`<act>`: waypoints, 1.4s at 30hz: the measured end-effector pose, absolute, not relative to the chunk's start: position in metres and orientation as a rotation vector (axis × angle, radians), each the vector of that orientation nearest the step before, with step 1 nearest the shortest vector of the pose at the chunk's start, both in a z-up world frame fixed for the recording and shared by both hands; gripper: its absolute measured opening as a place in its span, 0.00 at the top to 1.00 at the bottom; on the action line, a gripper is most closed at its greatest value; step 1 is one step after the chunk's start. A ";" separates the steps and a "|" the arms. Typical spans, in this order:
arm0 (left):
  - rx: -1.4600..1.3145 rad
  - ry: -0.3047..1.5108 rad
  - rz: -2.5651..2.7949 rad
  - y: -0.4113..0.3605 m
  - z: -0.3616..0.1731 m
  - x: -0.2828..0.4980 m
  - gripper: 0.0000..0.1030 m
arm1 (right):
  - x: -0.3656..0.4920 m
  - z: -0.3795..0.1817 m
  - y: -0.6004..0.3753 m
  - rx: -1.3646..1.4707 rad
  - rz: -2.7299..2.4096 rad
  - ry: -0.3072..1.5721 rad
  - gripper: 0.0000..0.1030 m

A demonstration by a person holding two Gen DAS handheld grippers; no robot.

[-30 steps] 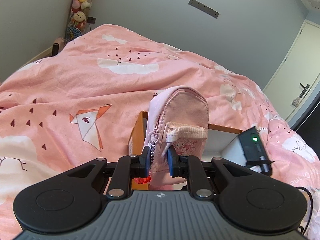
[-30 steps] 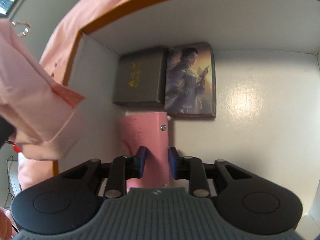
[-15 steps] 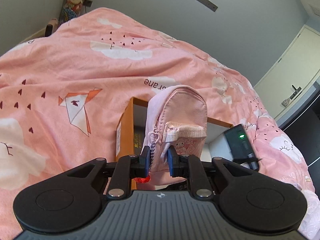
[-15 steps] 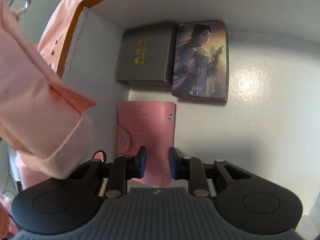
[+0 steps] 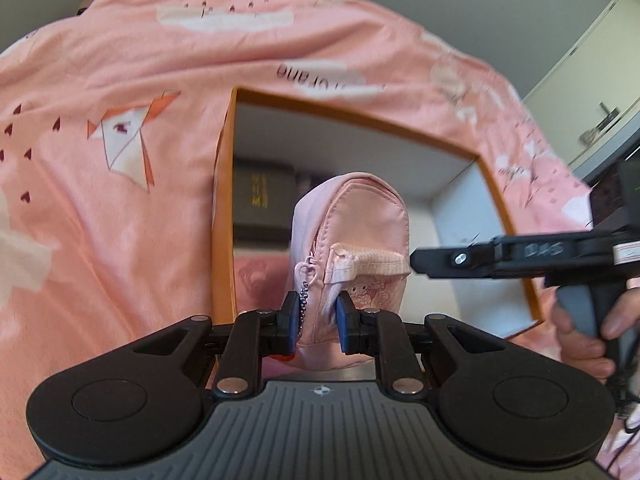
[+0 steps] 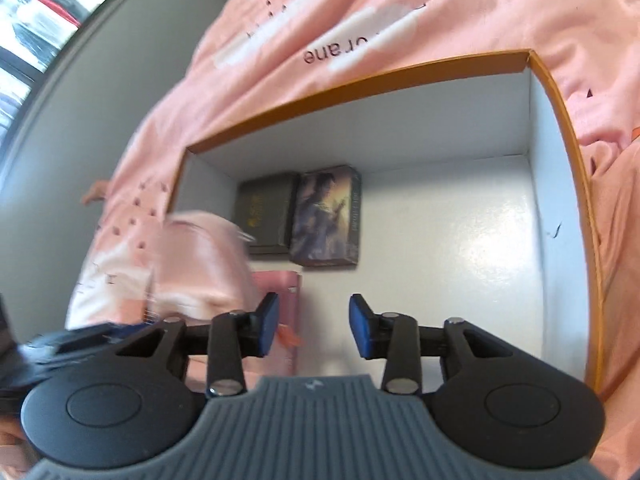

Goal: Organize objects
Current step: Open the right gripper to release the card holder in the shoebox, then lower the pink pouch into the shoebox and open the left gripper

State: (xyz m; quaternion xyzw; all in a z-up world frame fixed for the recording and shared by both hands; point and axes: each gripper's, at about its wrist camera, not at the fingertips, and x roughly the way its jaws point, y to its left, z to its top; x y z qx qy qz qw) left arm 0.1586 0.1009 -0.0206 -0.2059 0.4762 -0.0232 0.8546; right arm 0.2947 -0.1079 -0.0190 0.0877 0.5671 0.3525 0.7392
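Note:
My left gripper (image 5: 316,322) is shut on a small pink pouch (image 5: 352,232) with a chain charm, held over the open orange-rimmed box (image 5: 224,216). The pouch also shows blurred in the right wrist view (image 6: 200,264). My right gripper (image 6: 314,326) is open and empty above the box's white floor (image 6: 448,264). In the box lie a dark green box (image 6: 264,212), a picture card box (image 6: 326,216) and a pink card wallet (image 6: 286,292). The right gripper's body shows in the left wrist view (image 5: 520,258).
The box (image 6: 560,128) sits on a pink bedspread (image 5: 120,80) with cloud and crane prints. A grey wall and a white door (image 5: 592,92) lie beyond the bed. A window (image 6: 40,20) is at the far left.
My right gripper let go of the pink wallet, opened and pulled back up from the box. My left gripper carried the pouch forward over the box.

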 end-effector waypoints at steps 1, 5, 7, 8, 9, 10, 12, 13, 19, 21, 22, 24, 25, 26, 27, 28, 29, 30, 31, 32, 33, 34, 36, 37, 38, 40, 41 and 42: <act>-0.420 1.017 -0.039 0.099 -0.023 0.158 0.80 | 0.294 -0.020 -0.107 0.206 0.784 1.244 0.56; -0.360 1.038 -0.017 0.092 -0.023 0.158 0.79 | 0.284 -0.023 -0.099 0.238 0.829 1.256 0.52; -0.338 1.044 -0.013 0.089 -0.022 0.160 0.78 | 0.282 -0.024 -0.094 0.243 0.843 1.266 0.52; -0.323 1.047 -0.012 0.088 -0.023 0.162 0.78 | 0.283 -0.029 -0.089 0.242 0.847 1.273 0.52; -0.311 1.048 -0.009 0.087 -0.023 0.162 0.77 | 0.284 -0.037 -0.084 0.243 0.848 1.284 0.53; -0.302 1.052 -0.006 0.086 -0.023 0.163 0.76 | 0.285 -0.042 -0.080 0.251 0.850 1.302 0.54; -0.298 1.055 -0.003 0.086 -0.024 0.163 0.76 | 0.289 -0.055 -0.073 0.281 0.868 1.347 0.56; -0.293 1.058 -0.004 0.086 -0.024 0.163 0.75 | 0.290 -0.060 -0.070 0.294 0.872 1.366 0.57; -0.277 0.994 -0.047 0.087 -0.010 0.152 0.46 | 0.289 -0.064 -0.060 0.280 0.903 1.366 0.59; -0.277 0.952 -0.035 0.090 0.000 0.145 0.38 | 0.287 -0.061 -0.058 0.263 0.918 1.359 0.60; -0.281 0.926 -0.033 0.092 0.004 0.141 0.39 | 0.287 -0.059 -0.057 0.257 0.925 1.356 0.60; -0.300 0.879 -0.032 0.098 0.012 0.134 0.38 | 0.287 -0.058 -0.057 0.256 0.938 1.353 0.60; -0.314 0.863 -0.024 0.102 0.015 0.131 0.38 | 0.287 -0.057 -0.057 0.260 0.941 1.349 0.60; -0.331 0.851 -0.010 0.106 0.016 0.128 0.38 | 0.287 -0.057 -0.058 0.263 0.940 1.345 0.60; -0.345 0.843 0.008 0.110 0.017 0.126 0.38 | 0.288 -0.058 -0.058 0.262 0.935 1.344 0.60; -0.358 0.839 0.025 0.114 0.016 0.125 0.37 | 0.288 -0.059 -0.057 0.259 0.929 1.347 0.60; -0.373 0.834 0.040 0.119 0.016 0.124 0.37 | 0.288 -0.060 -0.056 0.263 0.931 1.353 0.64; -0.389 0.832 0.051 0.122 0.014 0.122 0.37 | 0.288 -0.061 -0.055 0.267 0.934 1.354 0.66; -0.403 0.834 0.059 0.125 0.013 0.122 0.37 | 0.287 -0.060 -0.052 0.261 0.942 1.347 0.67; -0.416 0.836 0.064 0.127 0.011 0.121 0.38 | 0.285 -0.058 -0.050 0.248 0.950 1.333 0.69; -0.426 0.836 0.067 0.128 0.010 0.120 0.37 | 0.283 -0.055 -0.047 0.228 0.959 1.314 0.69; -0.432 0.836 0.068 0.130 0.009 0.119 0.37 | 0.282 -0.052 -0.045 0.208 0.970 1.294 0.70; -0.439 0.840 0.064 0.129 0.006 0.117 0.37 | 0.279 -0.049 -0.040 0.167 0.987 1.262 0.70; -0.441 0.842 0.059 0.129 0.005 0.116 0.37 | 0.279 -0.049 -0.038 0.153 0.985 1.266 0.71; -0.442 0.845 0.054 0.127 0.003 0.115 0.37 | 0.279 -0.051 -0.036 0.140 0.974 1.282 0.73; -0.445 0.850 0.046 0.124 0.000 0.115 0.38 | 0.280 -0.058 -0.034 0.139 0.942 1.319 0.74; -0.445 0.853 0.042 0.122 -0.001 0.115 0.37 | 0.281 -0.061 -0.033 0.142 0.936 1.329 0.74; -0.444 0.854 0.040 0.120 -0.002 0.115 0.37 | 0.281 -0.061 -0.033 0.138 0.931 1.331 0.74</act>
